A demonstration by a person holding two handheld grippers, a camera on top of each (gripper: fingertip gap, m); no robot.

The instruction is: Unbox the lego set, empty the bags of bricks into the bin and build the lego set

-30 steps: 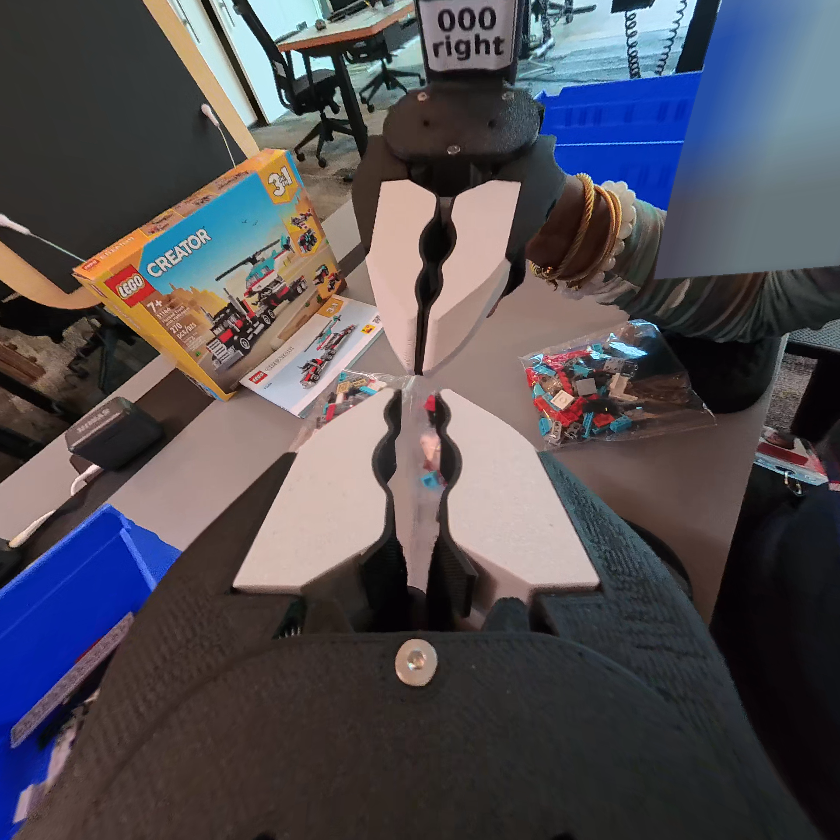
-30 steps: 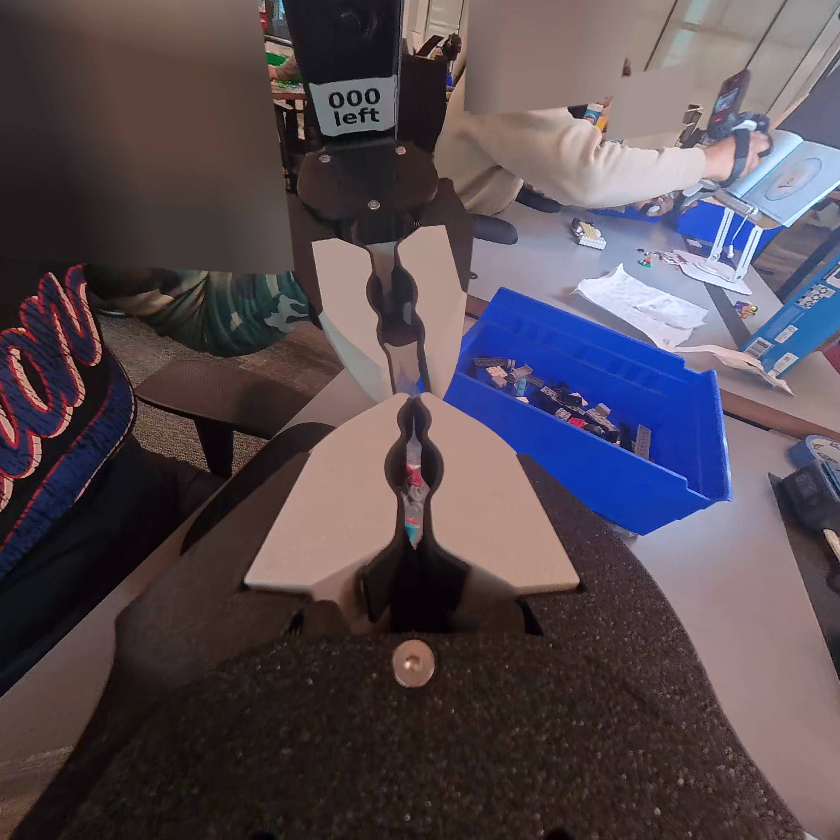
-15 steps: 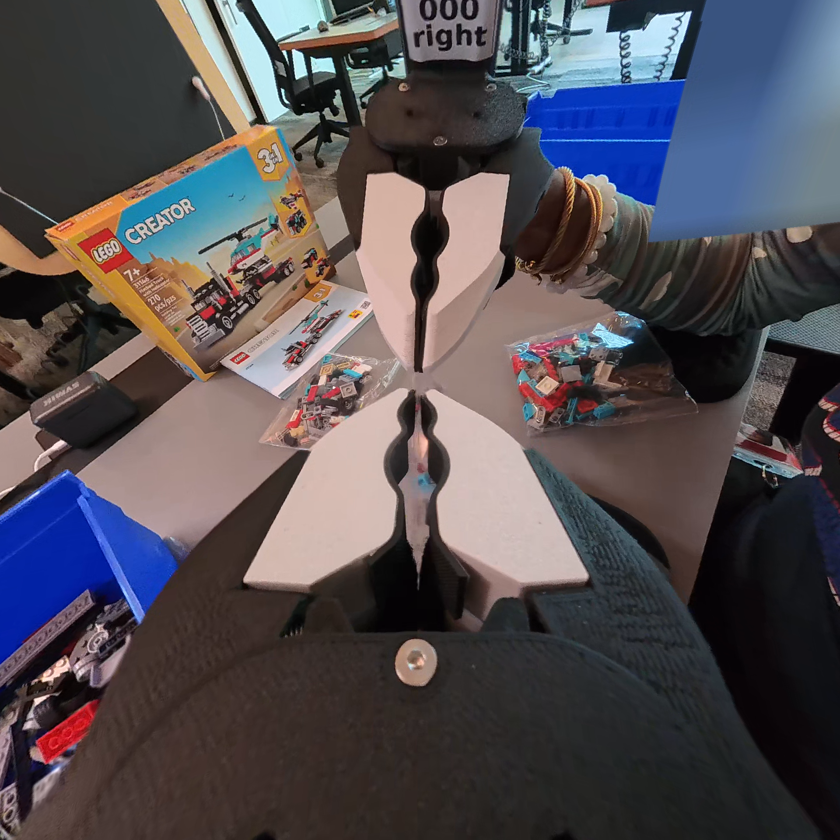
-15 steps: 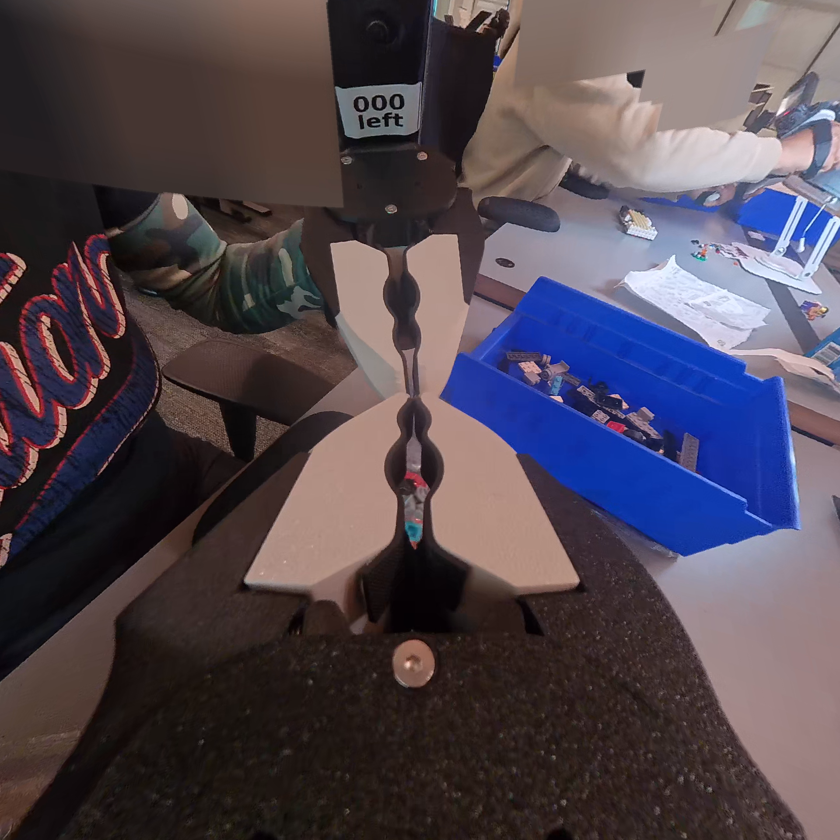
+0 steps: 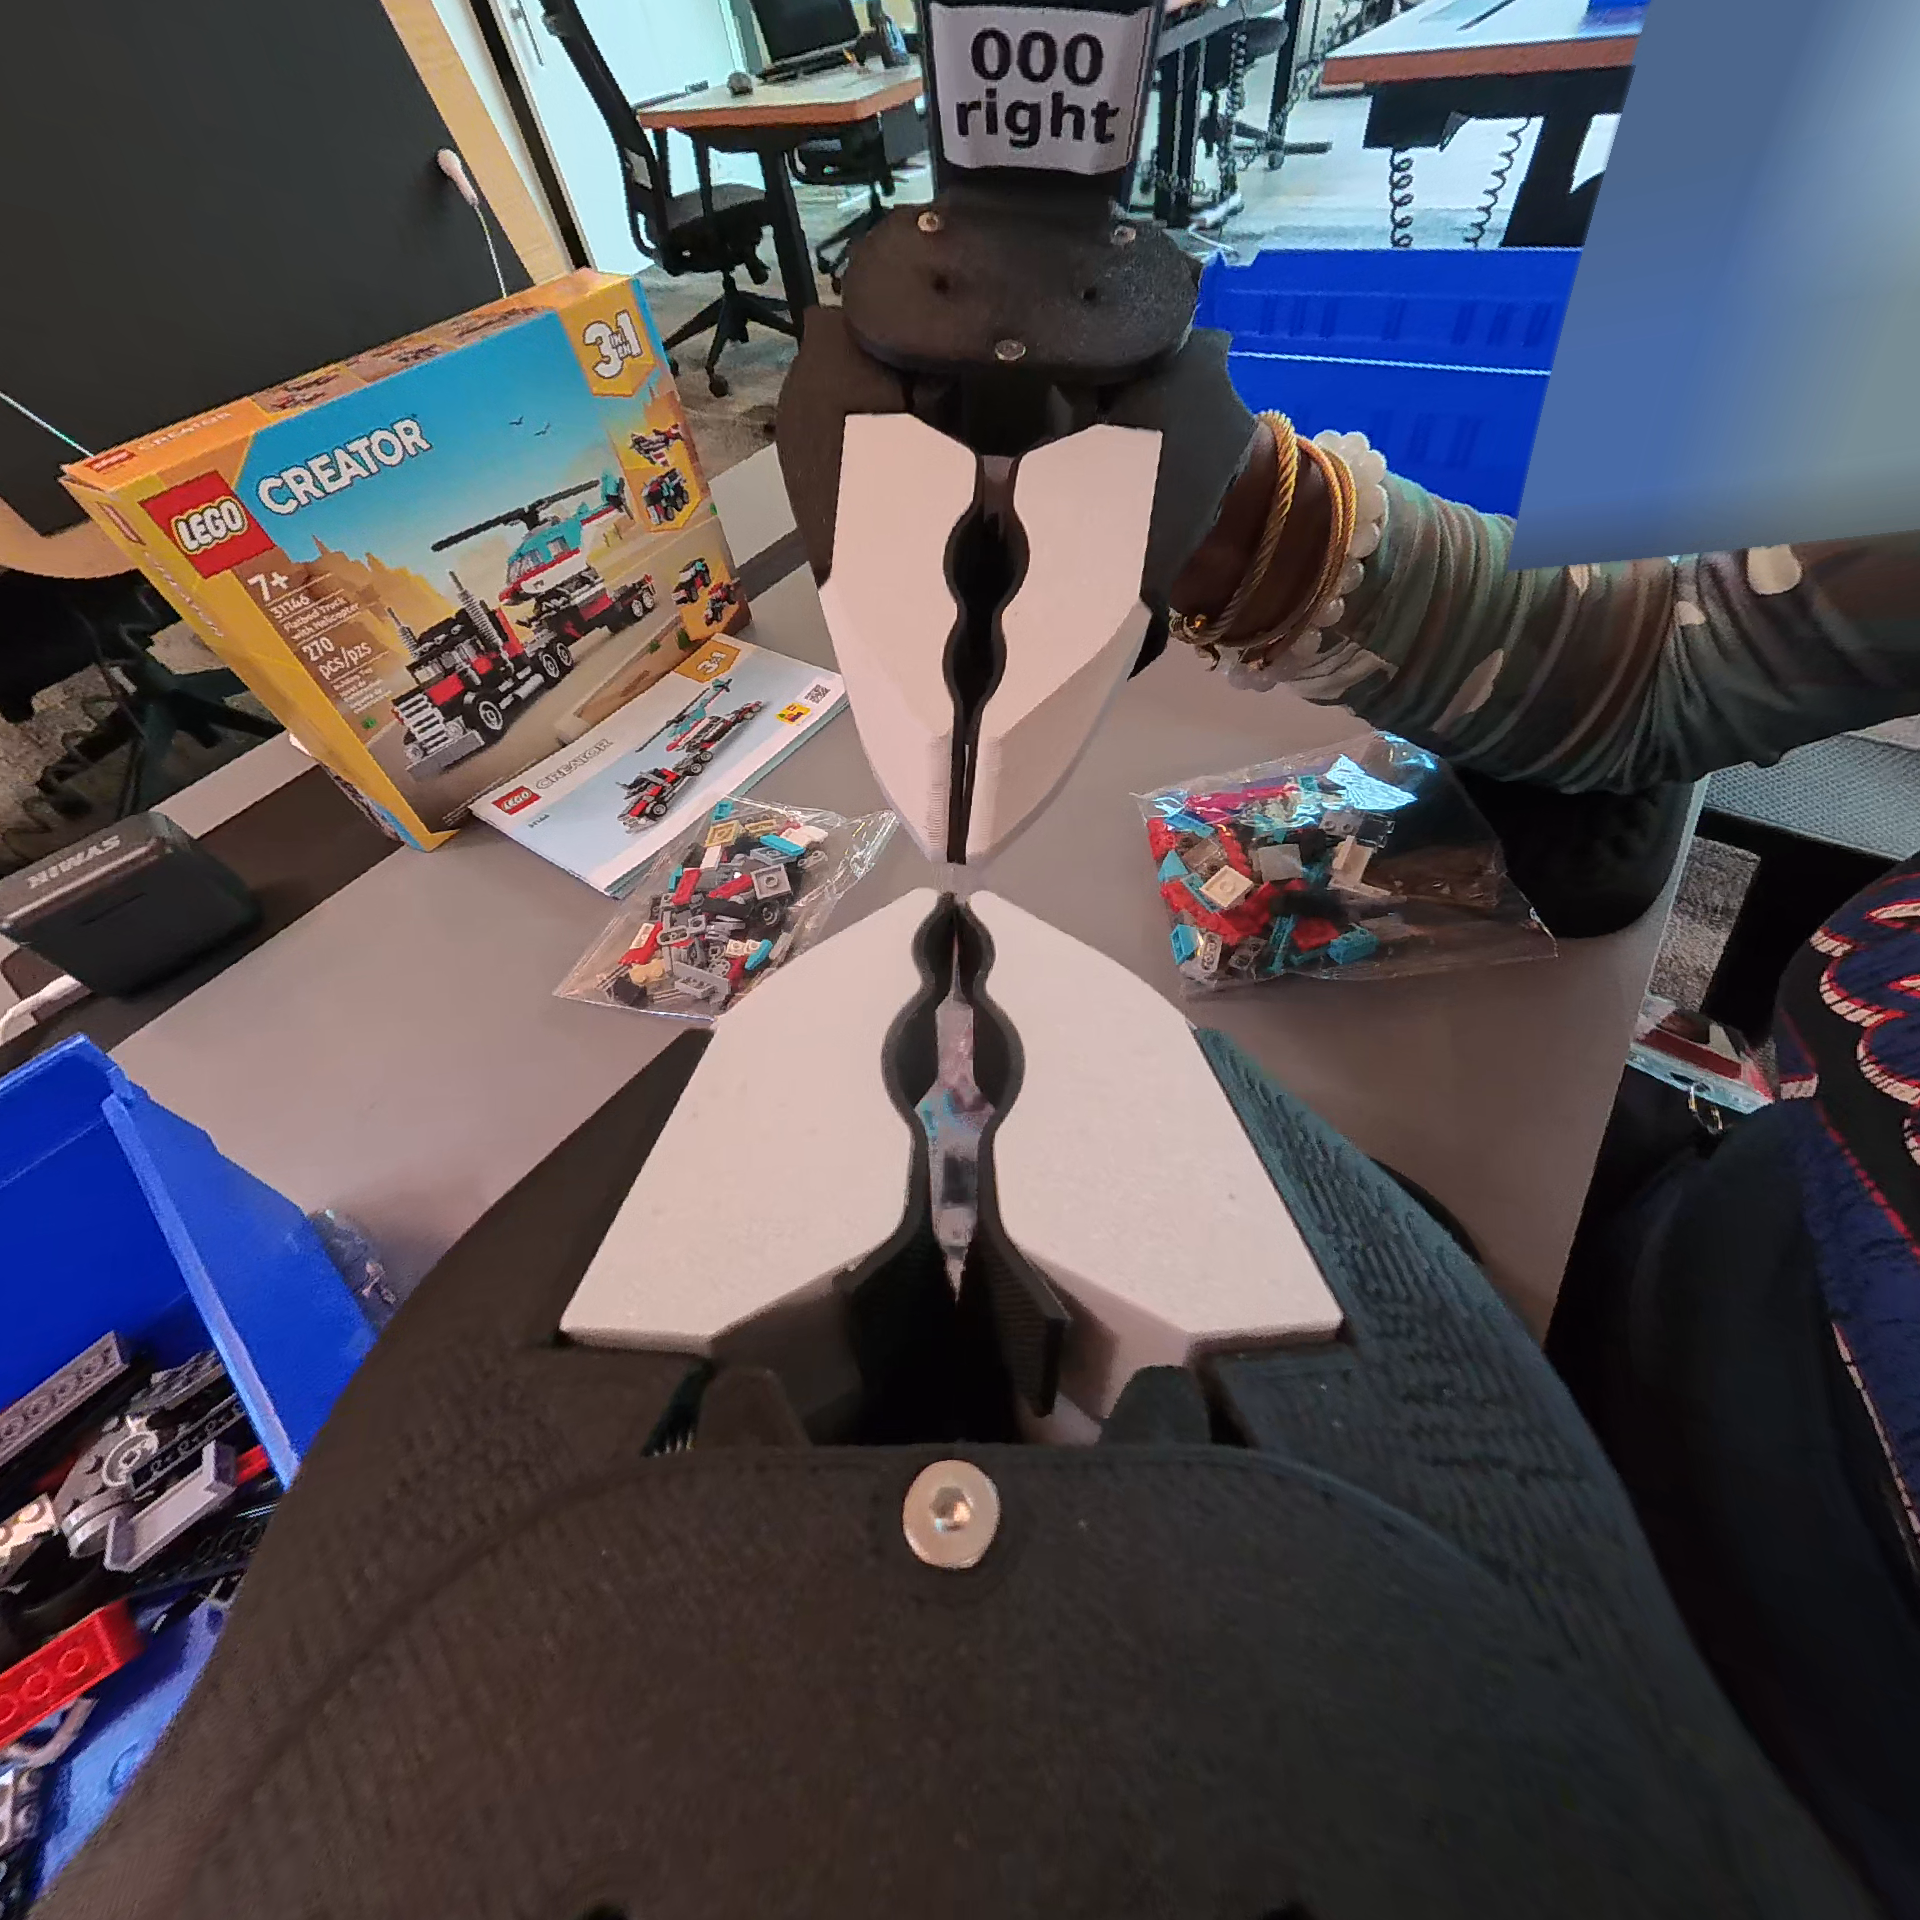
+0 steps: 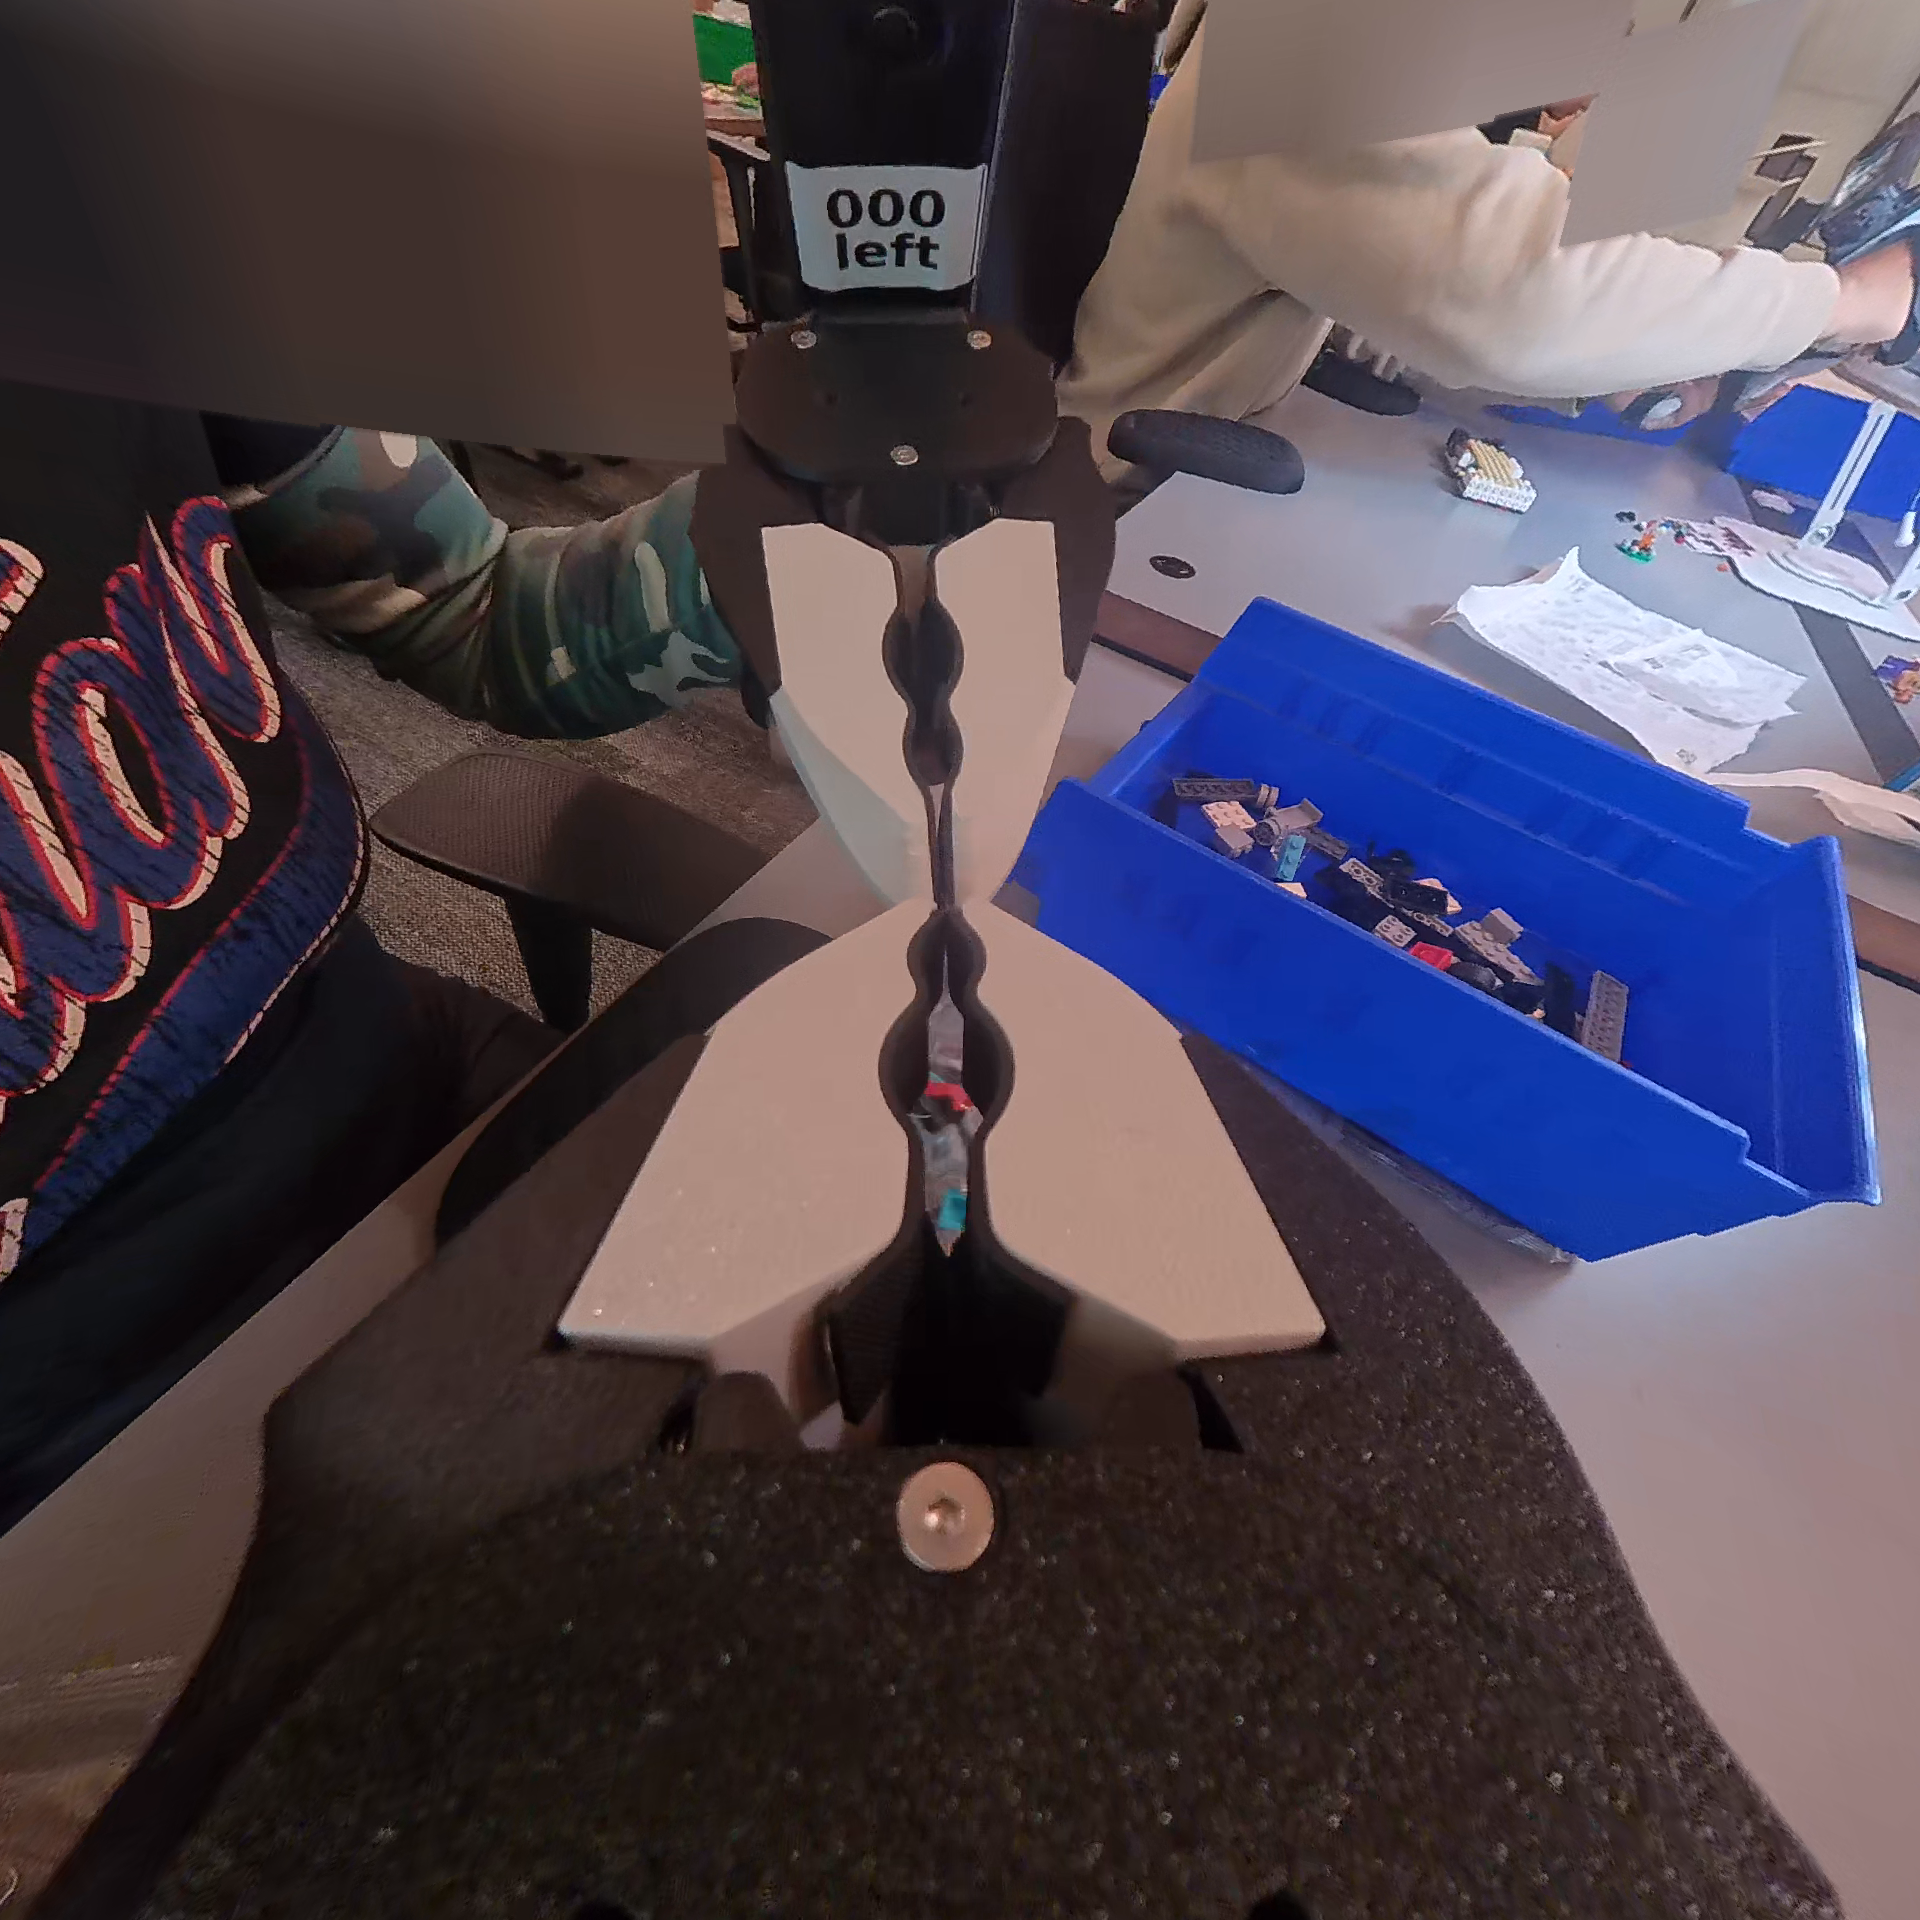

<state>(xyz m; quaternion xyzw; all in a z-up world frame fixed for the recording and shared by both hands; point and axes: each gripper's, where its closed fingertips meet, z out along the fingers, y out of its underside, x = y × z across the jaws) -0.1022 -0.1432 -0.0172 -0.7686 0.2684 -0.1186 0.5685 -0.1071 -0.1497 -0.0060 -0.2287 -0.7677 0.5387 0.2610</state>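
Note:
My left gripper (image 5: 954, 906) and right gripper (image 6: 948, 920) meet tip to tip above the grey table (image 5: 395, 1039), both shut on a clear bag of bricks. The bag shows only through the finger gaps (image 5: 954, 1127) (image 6: 943, 1143). The right gripper (image 5: 958, 847) faces me in the left wrist view, the left gripper (image 6: 943, 883) in the right wrist view. Two more sealed bags (image 5: 717, 914) (image 5: 1330, 873) lie on the table. The set's box (image 5: 416, 582) stands behind an instruction booklet (image 5: 675, 769). The blue bin (image 6: 1351, 1049) holds loose bricks (image 6: 1382, 894), and shows at the lower left (image 5: 135, 1226).
A black device (image 5: 114, 914) with a white cable sits at the table's left edge. Another blue bin (image 5: 1382, 343) stands behind the right gripper. A chair armrest (image 6: 540, 821) is below the table edge. A second person's cream sleeve (image 6: 1351, 270) and papers (image 6: 1621, 655) are at the far table. Only a small space, under 4 cm, lies between the two pairs of fingers.
Both grippers stayed shut tip to tip on the bag and shifted together toward the bin. The bin's bricks came into the left wrist view, and the bag on the table behind the fingertips is uncovered.

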